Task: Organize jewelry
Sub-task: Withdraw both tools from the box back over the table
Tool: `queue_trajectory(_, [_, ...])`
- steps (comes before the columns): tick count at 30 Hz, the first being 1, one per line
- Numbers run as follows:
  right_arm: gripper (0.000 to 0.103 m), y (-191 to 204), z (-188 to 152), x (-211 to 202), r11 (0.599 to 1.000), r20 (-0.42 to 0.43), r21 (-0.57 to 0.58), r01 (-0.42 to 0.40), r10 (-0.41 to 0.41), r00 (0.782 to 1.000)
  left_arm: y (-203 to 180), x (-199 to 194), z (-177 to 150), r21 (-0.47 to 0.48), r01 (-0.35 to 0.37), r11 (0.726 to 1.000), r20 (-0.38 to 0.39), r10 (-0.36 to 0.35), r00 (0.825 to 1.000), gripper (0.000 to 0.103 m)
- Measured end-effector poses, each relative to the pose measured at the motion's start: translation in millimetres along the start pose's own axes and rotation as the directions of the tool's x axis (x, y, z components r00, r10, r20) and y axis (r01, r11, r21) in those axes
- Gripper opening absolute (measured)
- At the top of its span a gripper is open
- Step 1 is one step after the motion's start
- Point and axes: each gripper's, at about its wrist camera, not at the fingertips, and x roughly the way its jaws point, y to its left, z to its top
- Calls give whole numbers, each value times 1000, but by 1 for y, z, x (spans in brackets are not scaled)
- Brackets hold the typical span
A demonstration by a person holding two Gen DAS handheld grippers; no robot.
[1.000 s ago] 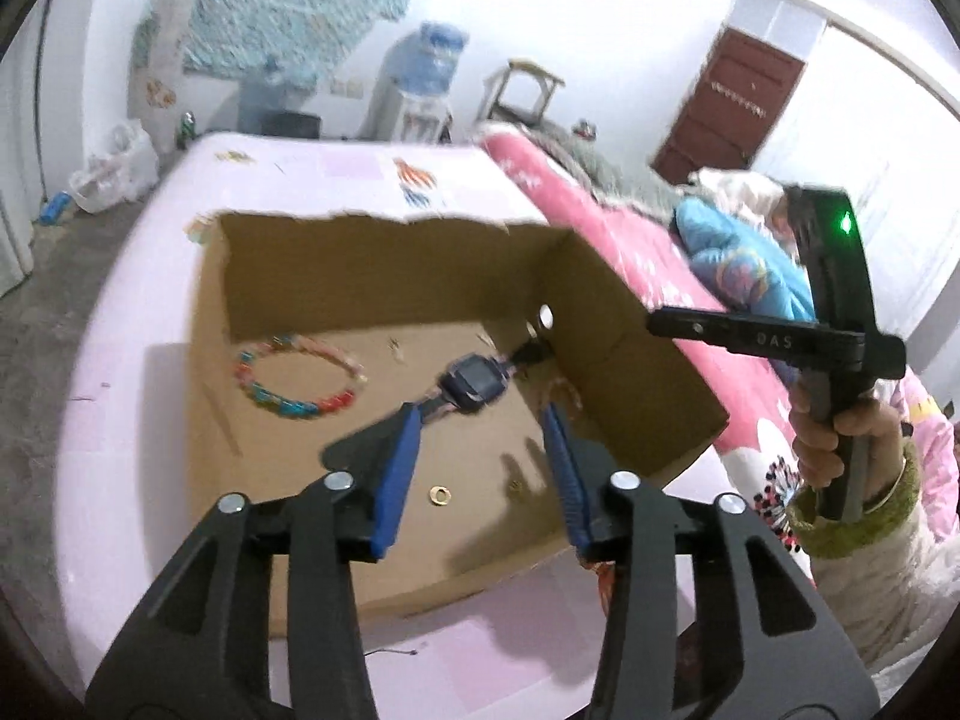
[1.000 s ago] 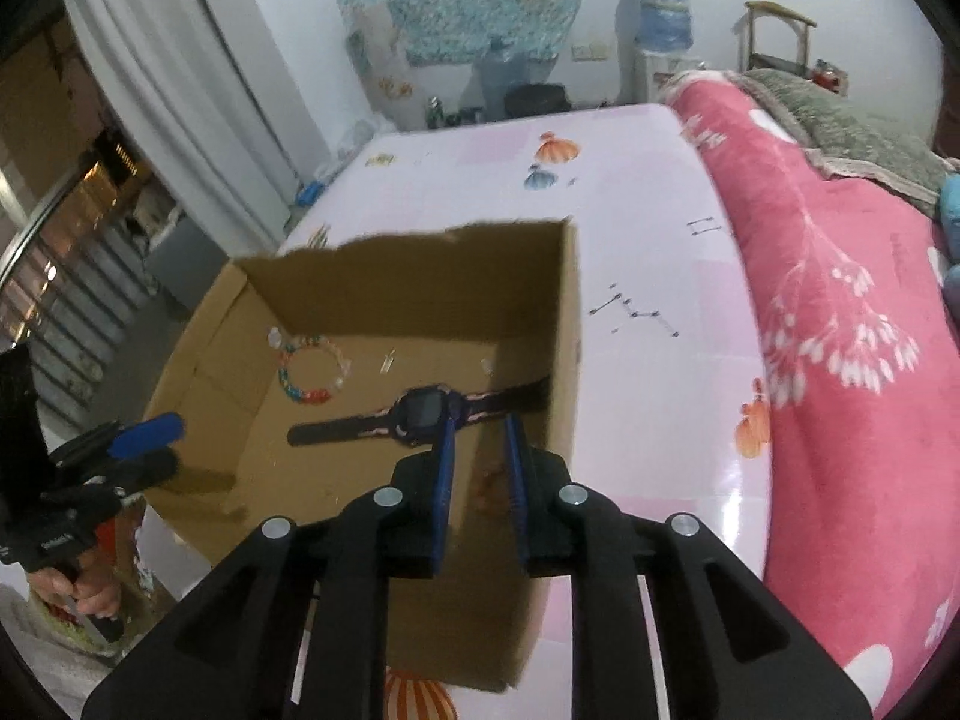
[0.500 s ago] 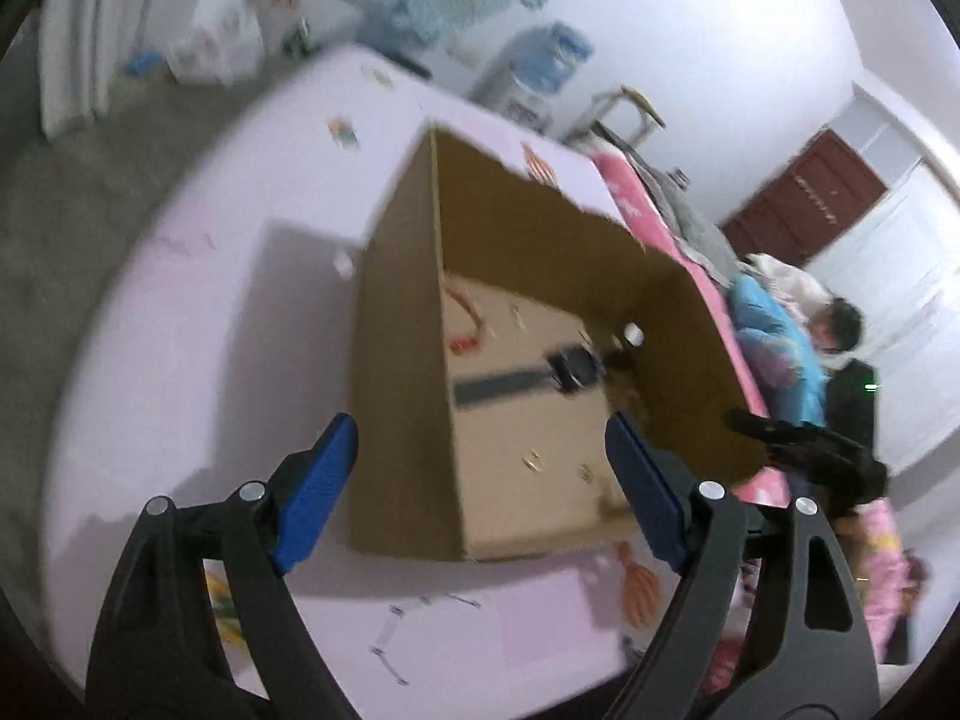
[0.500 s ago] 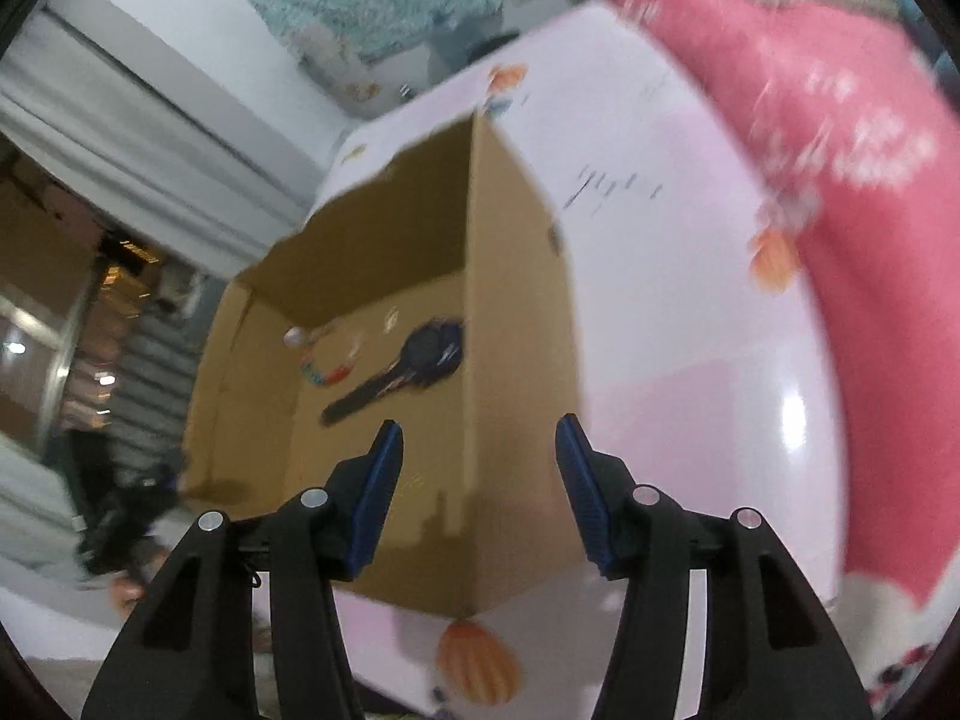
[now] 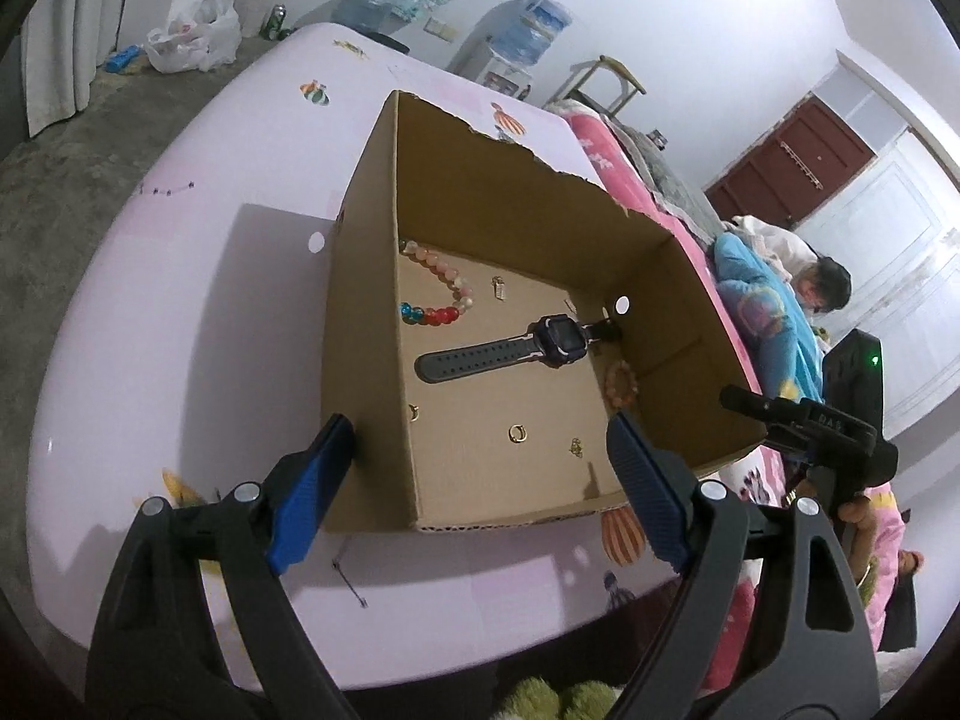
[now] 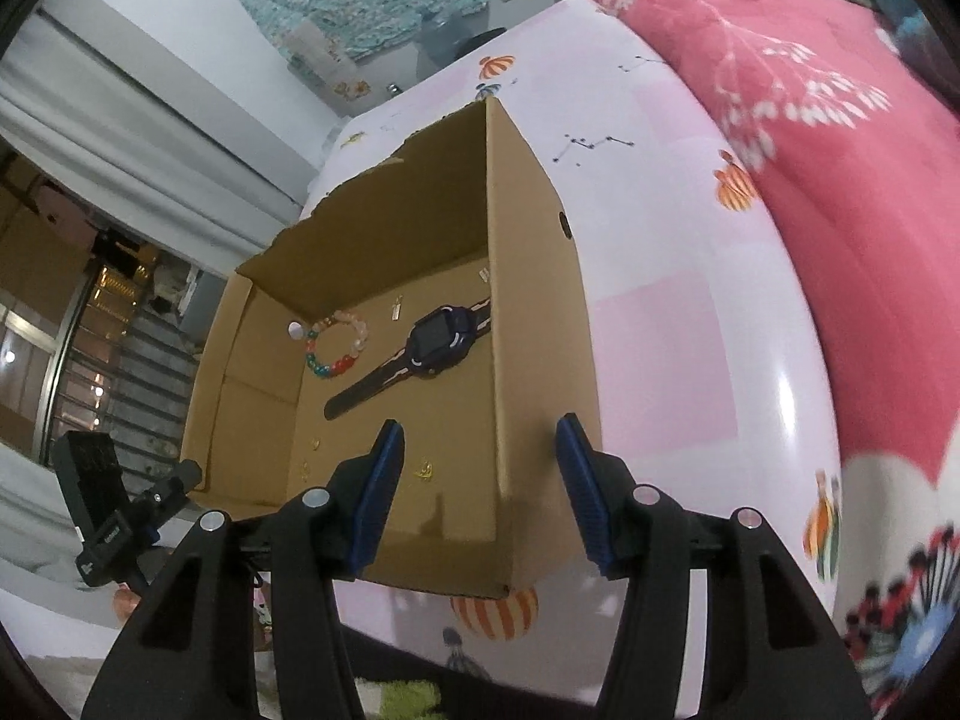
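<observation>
Left wrist view: the left tongs (image 5: 474,474) stand wide apart, straddling the near left wall of the cardboard box (image 5: 366,324) on the bed (image 5: 180,300). The watch (image 5: 540,348) lies inside beyond them, with a gold ring (image 5: 517,433) and a small pink bracelet (image 5: 621,384) by the right wall.

Right wrist view: the right tongs (image 6: 477,501) stand apart, empty, across the box's right wall, the watch ahead of them beside the bead bracelet (image 6: 336,345); the ring is unclear here.

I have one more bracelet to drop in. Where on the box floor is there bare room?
Bare cardboard lies in the cardboard box between the watch strap and the gold ring, and behind the watch toward the back wall. It is crowded around the beaded bracelet and the small bracelet.
</observation>
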Motion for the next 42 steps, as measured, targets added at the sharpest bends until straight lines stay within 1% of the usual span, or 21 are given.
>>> queue_trajectory(4, [52, -6, -17, -8, 1000, 15, 20, 10, -11, 1000, -5, -6, -13, 2, -2, 1000, -20, 2, 1000, 82])
queue_trajectory(9, [52, -13, -27, -12, 999, 36, 46, -22, 20, 999, -8, -5, -24, 19, -17, 1000, -6, 17, 1000, 82])
queue_trajectory(11, [52, -14, -26, -14, 998, 51, 55, -24, 21, 998, -13, -11, -26, 38, -32, 999, 23, 31, 999, 82])
queue_trajectory(12, [52, -14, -28, -18, 998, 70, 58, -11, 7, 998, -17, -18, -26, 55, -61, 997, 58, 58, 997, 82])
queue_trajectory(14, [53, -14, -35, -30, 998, 114, 61, 16, -23, 993, -26, -27, -27, 85, -115, 990, 111, 105, 988, 83])
queue_trajectory(16, [59, -13, -43, -43, 996, 172, 65, 61, -72, 983, -37, -41, -29, 115, -178, 977, 169, 158, 973, 86])
queue_trajectory(17, [60, -11, -49, -52, 994, 207, 64, 88, -100, 973, -41, -45, -30, 124, -201, 972, 187, 176, 966, 87])
queue_trajectory(18, [62, -11, -53, -58, 992, 230, 64, 107, -119, 966, -48, -51, -32, 137, -242, 961, 216, 209, 954, 89])
queue_trajectory(19, [67, -9, -59, -65, 989, 260, 61, 134, -145, 955, -55, -53, -33, 145, -268, 953, 233, 230, 945, 90])
queue_trajectory(20, [69, -4, -66, -74, 984, 294, 53, 172, -180, 939, -59, -57, -33, 152, -291, 945, 249, 248, 936, 91])
queue_trajectory(21, [72, -2, -70, -78, 980, 313, 47, 195, -200, 929, -65, -61, -35, 160, -317, 935, 269, 268, 925, 92])
queue_trajectory(22, [76, 3, -77, -85, 974, 339, 36, 222, -221, 914, -69, -64, -36, 161, -330, 930, 280, 278, 919, 93])
queue_trajectory(25, [84, 13, -91, -97, 962, 385, 6, 273, -254, 887, -81, -74, -42, 149, -388, 909, 316, 328, 890, 95])
queue_trajectory(26, [86, 17, -96, -100, 955, 401, -10, 297, -269, 876, -86, -76, -44, 143, -413, 899, 325, 351, 878, 95])
queue_trajectory(27, [90, 20, -99, -103, 949, 412, -20, 314, -278, 868, -90, -78, -47, 144, -429, 892, 335, 364, 869, 95])
queue_trajectory(30, [96, 35, -113, -110, 925, 463, -68, 373, -301, 833, -102, -80, -57, 158, -450, 879, 353, 376, 857, 95])
queue_trajectory(32, [96, 44, -122, -112, 910, 486, -92, 404, -313, 816, -109, -80, -65, 158, -465, 871, 355, 389, 850, 95])
queue_trajectory(34, [96, 52, -130, -109, 897, 492, -108, 429, -327, 807, -112, -78, -74, 152, -471, 869, 349, 399, 848, 95])
queue_trajectory(36, [96, 57, -136, -104, 892, 485, -121, 436, -330, 810, -112, -75, -82, 136, -470, 872, 344, 403, 848, 95])
queue_trajectory(40, [96, 59, -142, -88, 903, 446, -127, 411, -319, 836, -106, -64, -96, 98, -466, 879, 306, 419, 855, 95])
queue_trajectory(42, [96, 60, -145, -81, 905, 430, -123, 406, -320, 844, -106, -55, -100, 102, -474, 874, 283, 431, 857, 95])
